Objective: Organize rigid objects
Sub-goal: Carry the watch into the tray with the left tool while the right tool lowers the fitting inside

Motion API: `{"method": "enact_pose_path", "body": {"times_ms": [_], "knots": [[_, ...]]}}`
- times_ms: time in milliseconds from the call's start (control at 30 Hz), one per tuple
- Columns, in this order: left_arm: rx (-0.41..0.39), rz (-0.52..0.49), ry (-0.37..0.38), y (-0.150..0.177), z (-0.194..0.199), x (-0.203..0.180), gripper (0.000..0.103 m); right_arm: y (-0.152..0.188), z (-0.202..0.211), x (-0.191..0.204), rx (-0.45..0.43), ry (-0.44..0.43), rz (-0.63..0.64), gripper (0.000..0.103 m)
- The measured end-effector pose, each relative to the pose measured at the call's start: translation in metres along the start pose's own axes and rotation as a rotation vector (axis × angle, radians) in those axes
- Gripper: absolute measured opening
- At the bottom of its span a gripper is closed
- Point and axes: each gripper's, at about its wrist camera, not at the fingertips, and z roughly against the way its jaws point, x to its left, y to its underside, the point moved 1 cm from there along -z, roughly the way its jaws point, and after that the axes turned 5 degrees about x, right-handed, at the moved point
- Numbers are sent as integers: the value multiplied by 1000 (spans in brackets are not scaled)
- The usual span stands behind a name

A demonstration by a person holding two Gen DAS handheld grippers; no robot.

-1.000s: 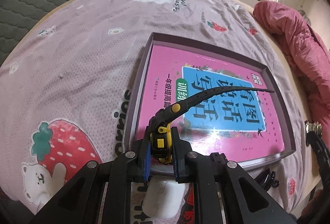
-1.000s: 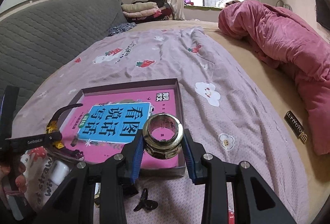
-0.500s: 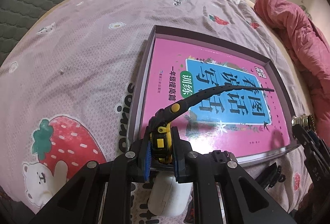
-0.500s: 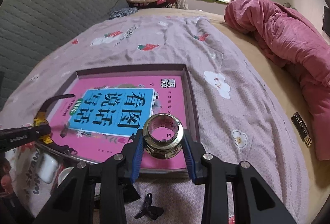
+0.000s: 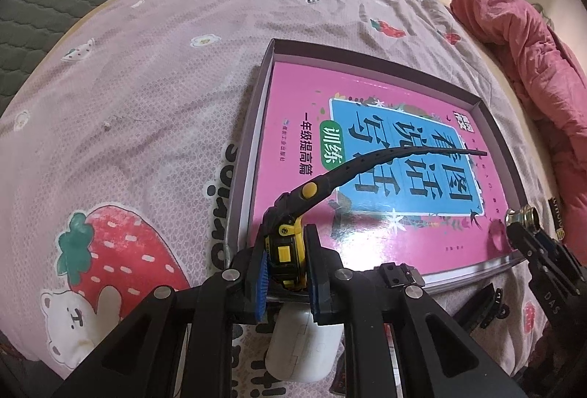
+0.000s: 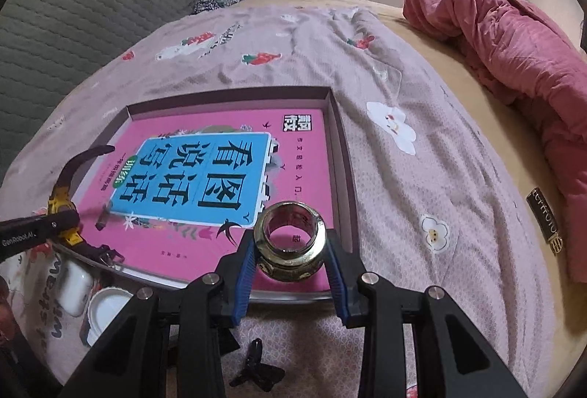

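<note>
My left gripper [image 5: 284,262] is shut on a yellow and black wristwatch [image 5: 290,236], held over the near left corner of a shallow grey box [image 5: 253,126]. Its black strap [image 5: 385,159] curves out over the pink book [image 5: 367,126] lying in the box. My right gripper [image 6: 290,247] is shut on a metal ring fitting [image 6: 290,240], held over the near right part of the box [image 6: 345,156] and the book [image 6: 220,174]. The watch [image 6: 62,203] and left gripper also show at the left of the right wrist view. The ring [image 5: 522,214] shows at the right edge of the left wrist view.
The box lies on a bed with a pink strawberry-print sheet [image 6: 403,75]. A white case [image 5: 304,346], a white lid [image 6: 106,306] and black clips [image 6: 256,368] lie before the box's near edge. A red quilt [image 6: 513,42] is bunched at the right. A grey headboard [image 6: 73,5] stands at the left.
Both grippers have moved forward and lower toward the box, each keeping its object. The ring now hangs over the book's near right corner.
</note>
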Motion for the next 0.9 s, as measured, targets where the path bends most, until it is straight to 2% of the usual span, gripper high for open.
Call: {"method": "enact_pose_path", "body": {"times_ms": [500,900], "knots": [[14,-12,-5,1,-3,0,20,2,-6,1,71,33,-3,37],[28,-24,7,-1,-6,1,21,4,-2,2,92,47,-18,37]]}}
